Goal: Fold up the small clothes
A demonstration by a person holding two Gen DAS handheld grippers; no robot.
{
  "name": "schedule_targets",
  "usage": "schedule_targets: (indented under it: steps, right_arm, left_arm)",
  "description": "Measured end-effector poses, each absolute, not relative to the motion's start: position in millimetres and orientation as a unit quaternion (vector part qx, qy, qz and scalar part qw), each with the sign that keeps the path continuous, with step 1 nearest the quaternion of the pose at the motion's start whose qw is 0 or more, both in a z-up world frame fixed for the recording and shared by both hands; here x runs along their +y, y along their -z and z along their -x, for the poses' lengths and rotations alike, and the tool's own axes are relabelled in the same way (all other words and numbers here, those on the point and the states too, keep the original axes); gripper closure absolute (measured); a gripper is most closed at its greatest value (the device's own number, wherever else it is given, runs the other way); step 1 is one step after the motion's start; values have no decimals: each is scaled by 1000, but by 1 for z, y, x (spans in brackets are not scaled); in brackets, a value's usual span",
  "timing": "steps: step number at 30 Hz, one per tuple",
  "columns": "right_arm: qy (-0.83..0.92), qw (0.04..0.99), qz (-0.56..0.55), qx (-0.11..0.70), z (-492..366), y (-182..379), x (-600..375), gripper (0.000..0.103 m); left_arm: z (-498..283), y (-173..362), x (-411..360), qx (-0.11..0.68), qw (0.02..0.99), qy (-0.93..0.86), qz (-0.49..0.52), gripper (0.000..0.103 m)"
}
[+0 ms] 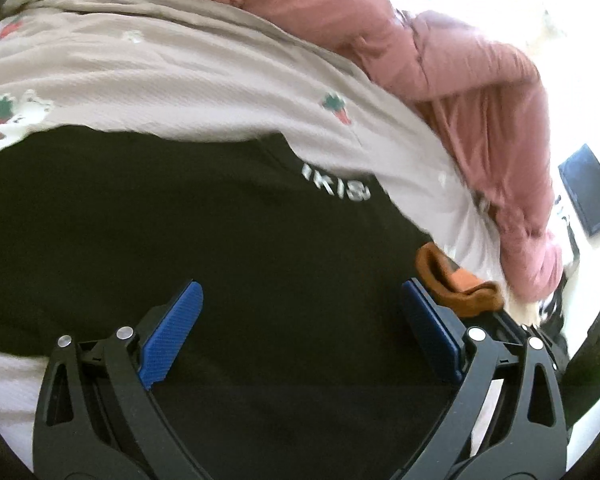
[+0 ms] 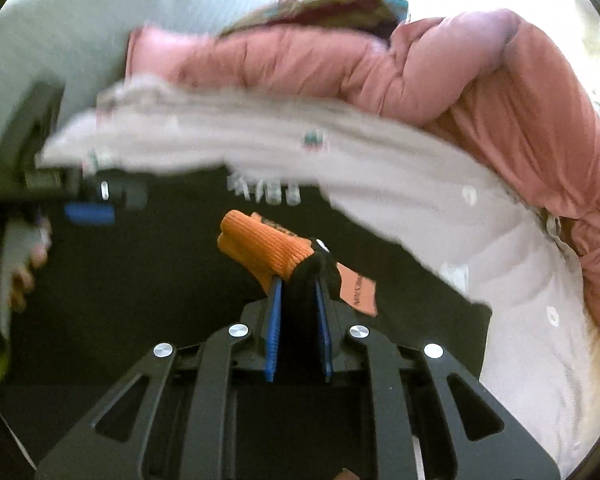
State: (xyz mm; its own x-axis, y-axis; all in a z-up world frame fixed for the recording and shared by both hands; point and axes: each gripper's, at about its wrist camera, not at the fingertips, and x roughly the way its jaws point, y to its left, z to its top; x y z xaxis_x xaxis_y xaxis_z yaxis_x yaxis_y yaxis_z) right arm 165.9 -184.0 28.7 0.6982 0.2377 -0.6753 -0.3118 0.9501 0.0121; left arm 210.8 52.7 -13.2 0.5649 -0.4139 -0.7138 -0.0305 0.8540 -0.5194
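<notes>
Nearest, right tongs [image 2: 298,280] clamped on an orange sock [image 2: 266,246] with a black toe end, blue pads pressing it from both sides; a tag hangs off its right side. No earlier view to compare. Left tongs [image 1: 302,312] spread wide, nothing between the pads, hovering over a black garment [image 1: 200,220] with pale lettering, spread flat. Same sock shows just beside the left tongs' right pad. Beyond the black garment: a beige printed cloth [image 1: 160,68], rumpled, overlapping its far edge. Farther still, a pink padded jacket [image 2: 480,92] heaped behind. Motion blur on the left of the right view; a hand [image 2: 20,268] there.
</notes>
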Motion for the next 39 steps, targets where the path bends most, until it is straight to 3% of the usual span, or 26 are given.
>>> schedule_targets:
  steps: [7, 9, 10, 11, 16, 19, 27, 29, 31, 32, 33, 39]
  right_arm:
    - [-207, 899, 44, 383, -177, -5, -138, 85]
    - [-228, 885, 44, 405, -175, 9, -125, 73]
    - [-235, 880, 44, 411, -173, 12, -122, 57]
    - [-241, 877, 44, 413, -169, 13, -121, 50]
    - [-215, 895, 37, 389, -151, -7, -146, 42]
    - [-163, 913, 21, 373, -147, -22, -180, 40]
    - [-69, 928, -41, 365, -143, -22, -247, 40]
    - [-61, 926, -55, 368, -143, -19, -255, 40]
    - [-58, 925, -65, 369, -141, -18, -260, 40]
    - [-58, 926, -65, 369, -141, -18, -260, 40]
    - [-58, 926, -64, 368, -140, -18, -259, 40]
    - [-60, 927, -59, 364, -138, -20, -257, 40]
  left_arm:
    - [-215, 13, 84, 449, 850, 80, 265, 11]
    - [-217, 19, 82, 458, 843, 86, 269, 11]
    - [-217, 20, 80, 461, 842, 87, 267, 11]
    - [-218, 23, 76, 466, 840, 92, 261, 11]
    - [-219, 33, 55, 483, 832, 117, 247, 12]
    - [-218, 40, 37, 495, 826, 136, 234, 35]
    - [-213, 52, -7, 501, 839, 127, 169, 37]
    - [-208, 51, -18, 486, 855, 117, 141, 68]
    - [-206, 51, -25, 476, 865, 104, 117, 76]
    - [-206, 51, -26, 471, 869, 105, 109, 86]
    - [-206, 50, -25, 467, 868, 117, 117, 103]
    - [-203, 20, -5, 425, 887, 125, 130, 103]
